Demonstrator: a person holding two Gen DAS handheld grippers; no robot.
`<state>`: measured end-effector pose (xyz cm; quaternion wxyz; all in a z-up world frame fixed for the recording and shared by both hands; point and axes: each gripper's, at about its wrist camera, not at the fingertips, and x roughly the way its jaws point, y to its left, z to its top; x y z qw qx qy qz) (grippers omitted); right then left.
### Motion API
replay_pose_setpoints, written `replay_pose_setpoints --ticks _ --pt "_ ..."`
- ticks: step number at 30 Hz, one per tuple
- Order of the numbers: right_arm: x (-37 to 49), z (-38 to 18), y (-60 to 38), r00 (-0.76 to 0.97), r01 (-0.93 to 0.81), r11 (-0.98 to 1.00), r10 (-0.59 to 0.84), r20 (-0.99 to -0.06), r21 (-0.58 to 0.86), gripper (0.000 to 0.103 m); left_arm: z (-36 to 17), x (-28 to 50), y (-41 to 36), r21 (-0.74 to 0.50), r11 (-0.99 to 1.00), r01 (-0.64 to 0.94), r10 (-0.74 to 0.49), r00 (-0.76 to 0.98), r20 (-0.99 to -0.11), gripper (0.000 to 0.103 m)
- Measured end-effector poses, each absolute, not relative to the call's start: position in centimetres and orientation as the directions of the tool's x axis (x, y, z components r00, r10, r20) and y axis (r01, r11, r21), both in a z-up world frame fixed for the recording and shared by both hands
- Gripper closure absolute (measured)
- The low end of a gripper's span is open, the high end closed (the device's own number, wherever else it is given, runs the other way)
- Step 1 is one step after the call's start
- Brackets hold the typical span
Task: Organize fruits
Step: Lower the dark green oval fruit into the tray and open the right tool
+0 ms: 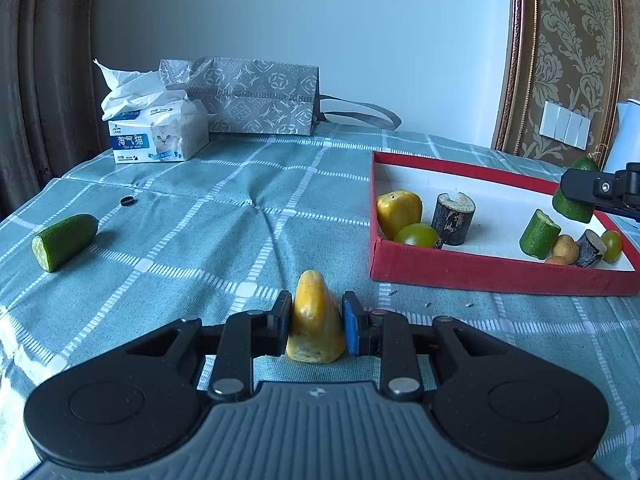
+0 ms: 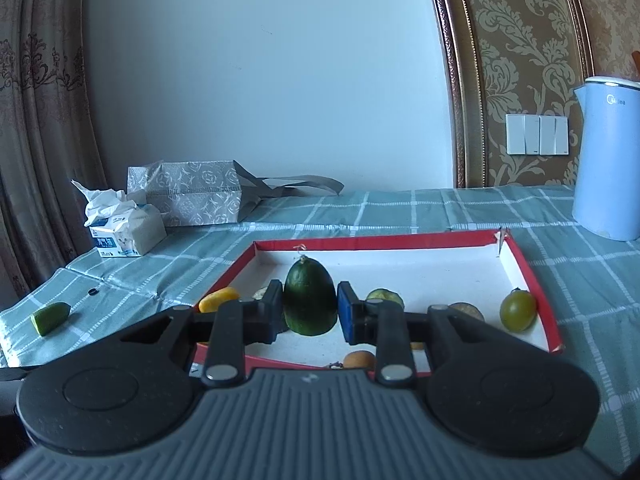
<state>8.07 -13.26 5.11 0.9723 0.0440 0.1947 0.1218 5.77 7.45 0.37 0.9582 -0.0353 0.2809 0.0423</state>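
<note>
The left gripper (image 1: 316,326) is clamped on a yellow fruit piece (image 1: 316,328), its pads pressed to both sides, low over the checked green tablecloth (image 1: 224,216) just short of the red-walled tray (image 1: 500,274). The right gripper (image 2: 308,312) is closed on a dark green cucumber end (image 2: 310,300), stem tip up, held above the tray's white floor.

In the tray, the left wrist view shows one more yellow piece (image 1: 400,210), two green tomatoes (image 1: 416,235) (image 1: 612,245), two dark bark-skinned stubs (image 1: 454,218) (image 1: 591,249), one cut cucumber chunk (image 1: 539,234) and two small tan fruits (image 1: 565,248) (image 1: 557,260). One further cucumber piece (image 1: 64,240) lies alone on the cloth far to the left, well apart from the tray, with a small black cap (image 1: 127,201) beyond it.

At the table's back edge sit one tissue pack (image 1: 158,136) with a cat picture and one grey patterned gift bag (image 1: 256,96). A pale blue kettle (image 2: 608,160) stands at the right. Behind are a plain wall, a curtain (image 1: 40,68), gold-patterned wallpaper (image 2: 532,44) and a row of white switches (image 2: 536,135).
</note>
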Motion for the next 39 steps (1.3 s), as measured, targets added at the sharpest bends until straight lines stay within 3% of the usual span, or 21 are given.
replay_pose_setpoints --ticks 17,39 --pt "10.9 3.4 -12.5 0.881 -0.2 0.973 0.23 -0.414 0.114 0.075 0.4 5.8 7.4 -0.047 0.994 -0.102 0.06 0.839 -0.541 0.077" --pt "11.5 3.0 -12.4 0.898 -0.185 0.972 0.228 -0.377 0.147 0.075 0.3 5.9 7.4 -0.048 0.994 -0.103 0.06 0.838 -0.542 0.077"
